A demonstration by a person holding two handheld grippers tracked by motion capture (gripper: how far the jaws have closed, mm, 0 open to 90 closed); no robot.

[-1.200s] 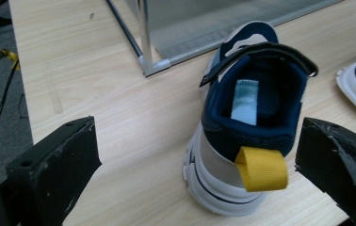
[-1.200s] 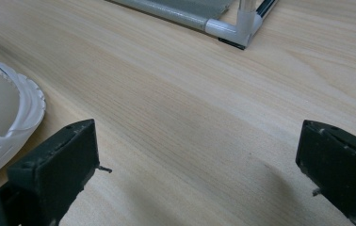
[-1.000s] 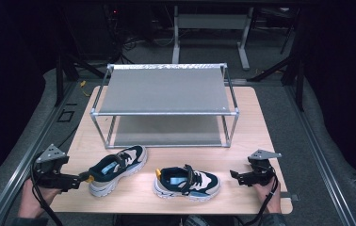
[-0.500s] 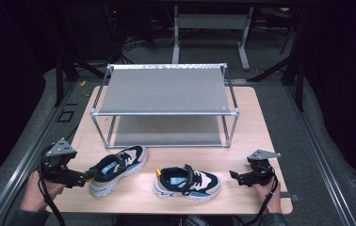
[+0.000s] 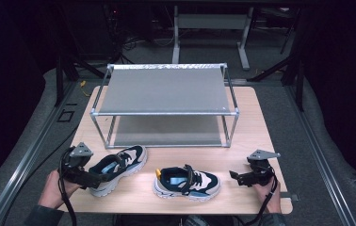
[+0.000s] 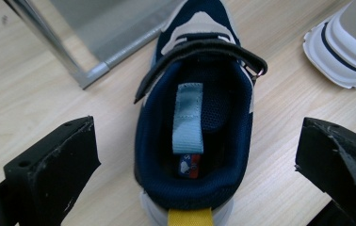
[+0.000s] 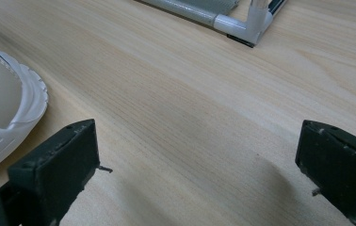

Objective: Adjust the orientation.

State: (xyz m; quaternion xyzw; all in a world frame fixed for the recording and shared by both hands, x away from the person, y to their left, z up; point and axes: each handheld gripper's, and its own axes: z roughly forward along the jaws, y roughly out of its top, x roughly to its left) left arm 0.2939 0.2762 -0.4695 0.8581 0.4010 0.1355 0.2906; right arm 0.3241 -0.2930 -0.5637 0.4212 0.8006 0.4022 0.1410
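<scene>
Both jaws of the left gripper [image 6: 195, 160] stand wide apart, one on each side of the heel of the left shoe [image 6: 199, 117], with bare wood showing between each jaw and the shoe, so nothing is held. In the left gripper view the shoe's dark blue opening faces the camera, with a light blue tab inside, a black strap across the top and a yellow pull loop at the heel. From the high view, the left gripper [image 5: 101, 177] sits at the near left of the table [image 5: 251, 117], right at the heel of the left shoe [image 5: 119, 165], which lies at an angle with its toe pointing far and to the right.

The right gripper [image 7: 197, 174] is also wide open and holds nothing; only bare wood lies between its jaws. In the right gripper view the white sole of the right shoe [image 7: 6, 117] shows at the left edge, beside but apart from the nearer jaw. In the high view the right gripper [image 5: 235, 177] rests near the right corner, just right of the right shoe [image 5: 188, 182], whose toe points toward it.

A metal rack [image 5: 164, 92] with two grey shelves stands on the far half of the table, behind both shoes. The two shoes lie near each other but do not touch.
</scene>
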